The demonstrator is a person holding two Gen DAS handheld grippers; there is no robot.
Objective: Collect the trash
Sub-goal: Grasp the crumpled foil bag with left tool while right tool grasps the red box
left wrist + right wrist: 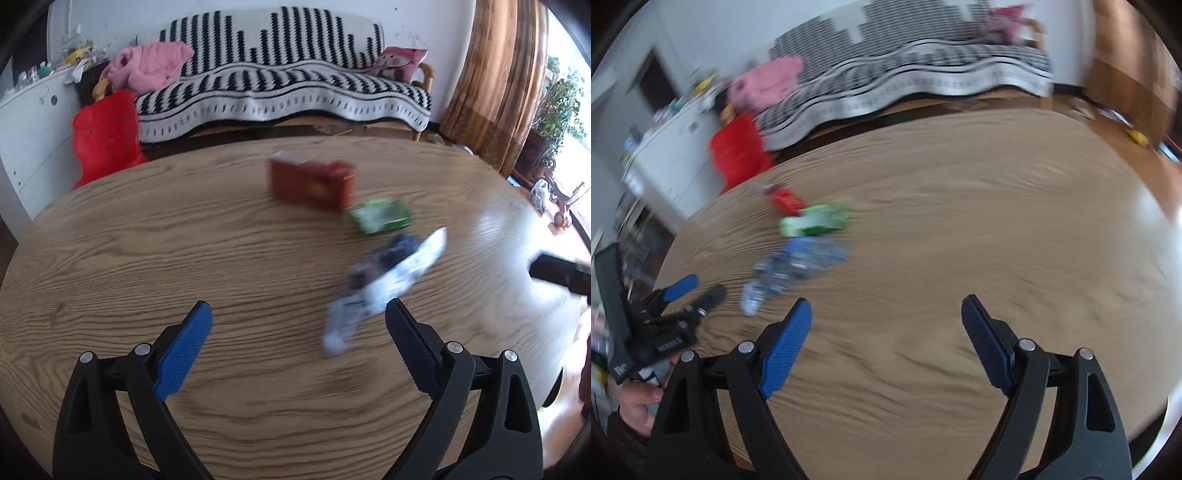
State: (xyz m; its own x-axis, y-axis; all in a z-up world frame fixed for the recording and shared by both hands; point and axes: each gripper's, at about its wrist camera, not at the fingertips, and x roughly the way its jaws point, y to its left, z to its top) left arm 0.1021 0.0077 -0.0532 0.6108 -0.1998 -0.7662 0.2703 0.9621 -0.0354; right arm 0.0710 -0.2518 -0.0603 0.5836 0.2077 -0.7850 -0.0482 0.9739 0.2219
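Three pieces of trash lie on the round wooden table (147,258): a red box (312,182), a green packet (382,215) and a crumpled blue-and-white wrapper (384,284). My left gripper (297,317) is open and empty, with the wrapper just ahead of its right finger. In the right wrist view my right gripper (886,314) is open and empty over bare table; the wrapper (794,267), the green packet (814,221) and the red box (785,199) lie ahead to its left. The left gripper (701,290) shows at the left edge there. Both views are blurred.
A sofa with a black-and-white striped throw (280,88) stands behind the table, with a pink garment (147,66) and a red cushion (105,136) at its left. A white cabinet (29,122) is far left; a brown curtain (498,81) and plants are right.
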